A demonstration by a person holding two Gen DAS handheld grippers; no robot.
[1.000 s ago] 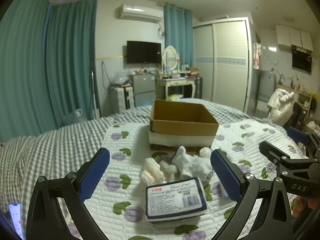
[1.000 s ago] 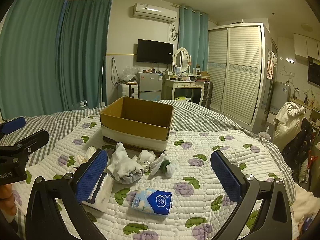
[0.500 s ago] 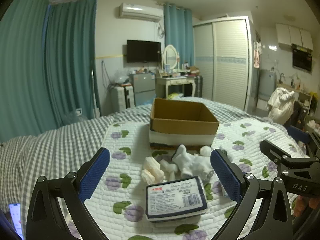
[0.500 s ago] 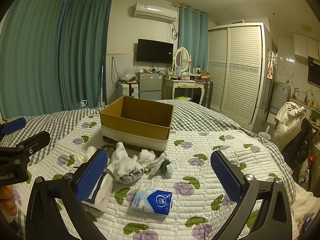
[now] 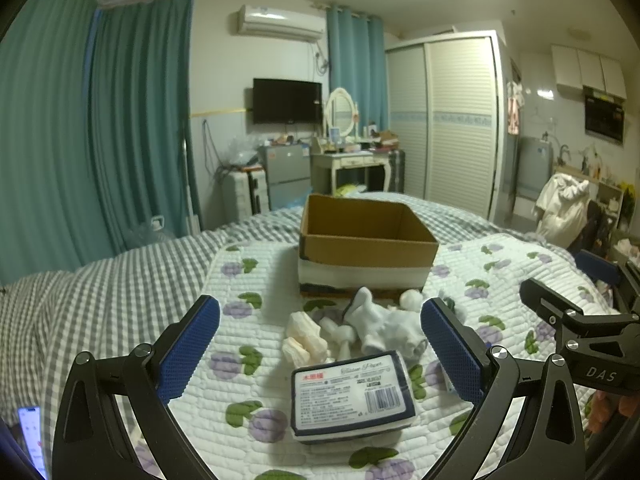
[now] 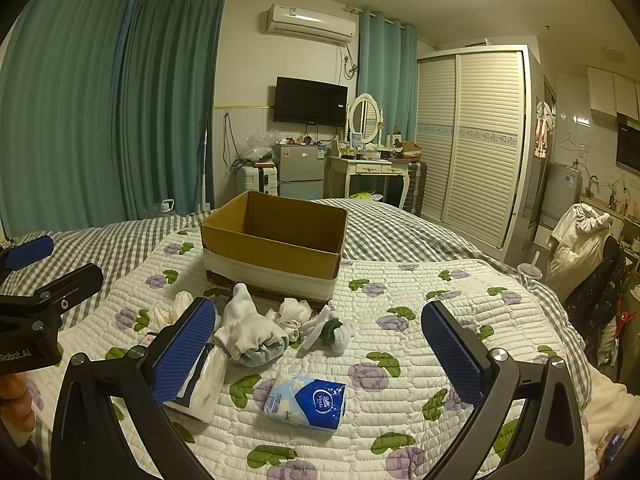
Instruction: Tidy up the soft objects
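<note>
An open cardboard box (image 5: 366, 240) (image 6: 276, 244) stands on the floral quilt. In front of it lie rolled white socks (image 5: 384, 326) (image 6: 250, 334), cream sock bundles (image 5: 304, 338), a green-and-white sock pair (image 6: 330, 330), a dark-edged tissue pack (image 5: 352, 394) (image 6: 198, 380) and a small blue tissue pack (image 6: 306, 402). My left gripper (image 5: 320, 346) is open and empty, hovering just before the dark-edged pack. My right gripper (image 6: 320, 354) is open and empty above the blue pack. Each gripper shows at the other view's edge.
The quilt (image 6: 400, 320) lies over a grey checked bedspread (image 5: 100, 280). A phone (image 5: 30, 436) lies at the bed's left edge. Beyond the bed are a dresser (image 6: 372, 172), a small fridge (image 6: 300, 168), a wardrobe (image 6: 480, 140) and a chair with clothes (image 6: 580, 240).
</note>
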